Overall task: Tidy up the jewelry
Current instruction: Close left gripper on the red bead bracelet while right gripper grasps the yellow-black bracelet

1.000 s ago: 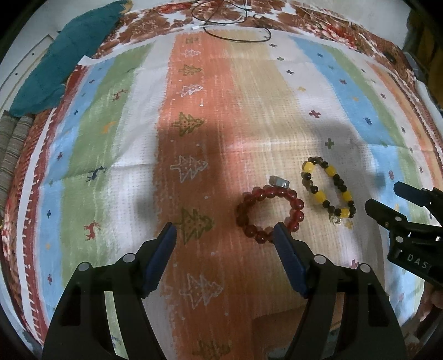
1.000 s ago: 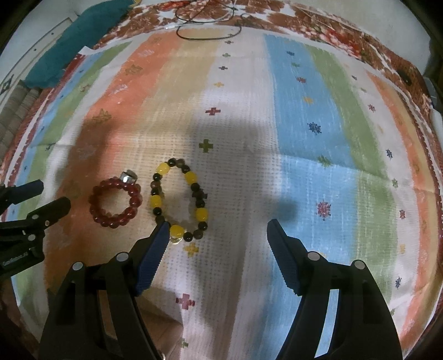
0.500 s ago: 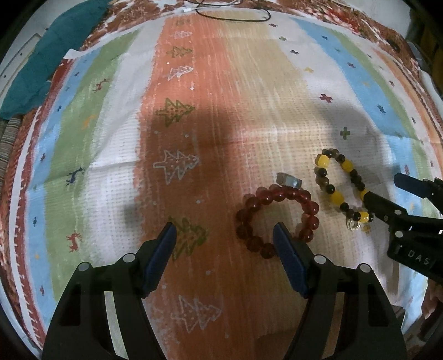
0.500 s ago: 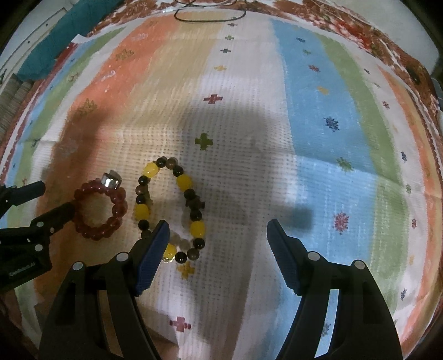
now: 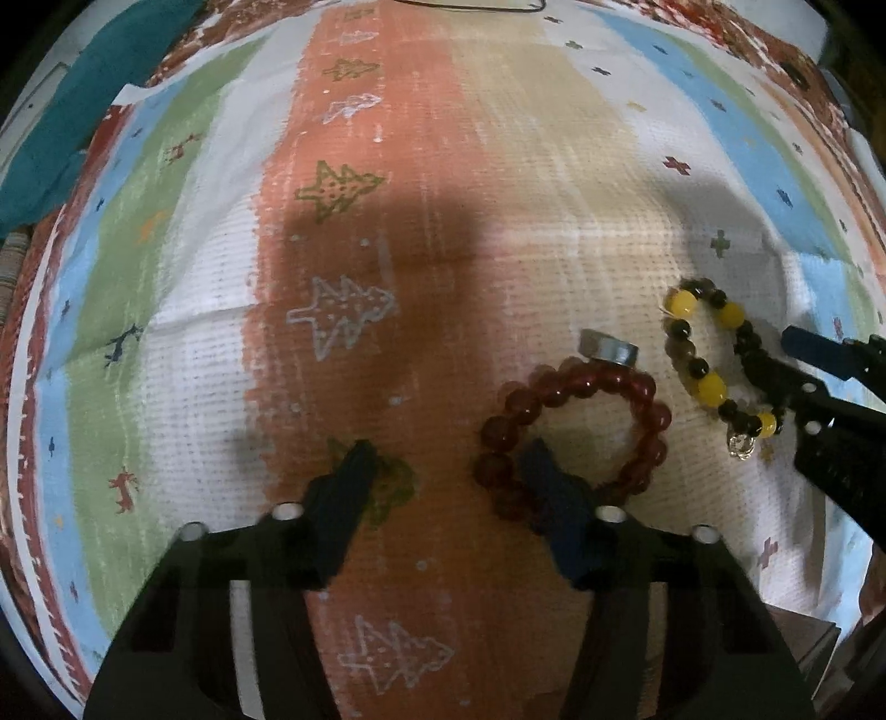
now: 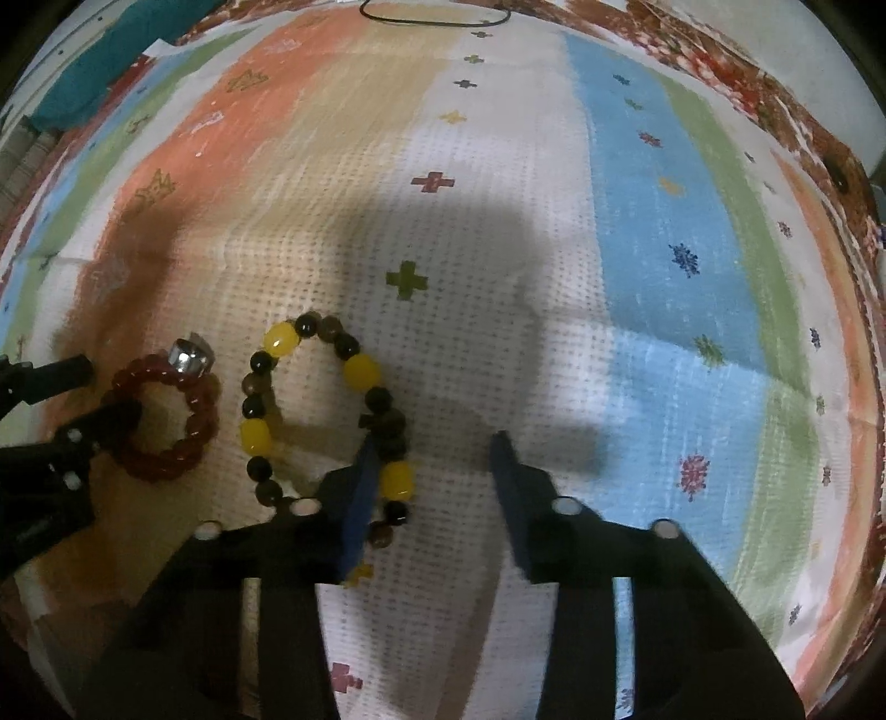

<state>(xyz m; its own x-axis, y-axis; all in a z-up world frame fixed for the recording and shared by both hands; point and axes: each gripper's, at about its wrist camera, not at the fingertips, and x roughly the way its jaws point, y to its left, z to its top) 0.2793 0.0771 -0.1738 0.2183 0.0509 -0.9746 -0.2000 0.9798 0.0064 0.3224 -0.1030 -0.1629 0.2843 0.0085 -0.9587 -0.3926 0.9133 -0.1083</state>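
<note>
A dark red bead bracelet [image 5: 576, 421] with a silver charm [image 5: 607, 350] lies on the striped cloth [image 5: 421, 221]. My left gripper [image 5: 448, 471] is open; its right finger reaches inside the bracelet's ring at its near left edge. A yellow and black bead bracelet [image 6: 326, 410] lies to the right of the red one [image 6: 166, 415]. My right gripper [image 6: 437, 465] is open, low over the cloth, with its left finger inside the yellow bracelet's ring, against its right side. Each gripper shows at the edge of the other's view.
The striped cloth [image 6: 637, 221] with small cross and tree prints covers the surface. A black cord [image 6: 432, 14] lies at the far edge. A teal fabric [image 5: 72, 111] lies at the far left. A brown box corner [image 5: 797, 637] shows at near right.
Both grippers have moved forward and down toward the bracelets. The left gripper's right finger now sits in the red bracelet, and the right gripper's left finger in the yellow one. Both jaws narrowed slightly.
</note>
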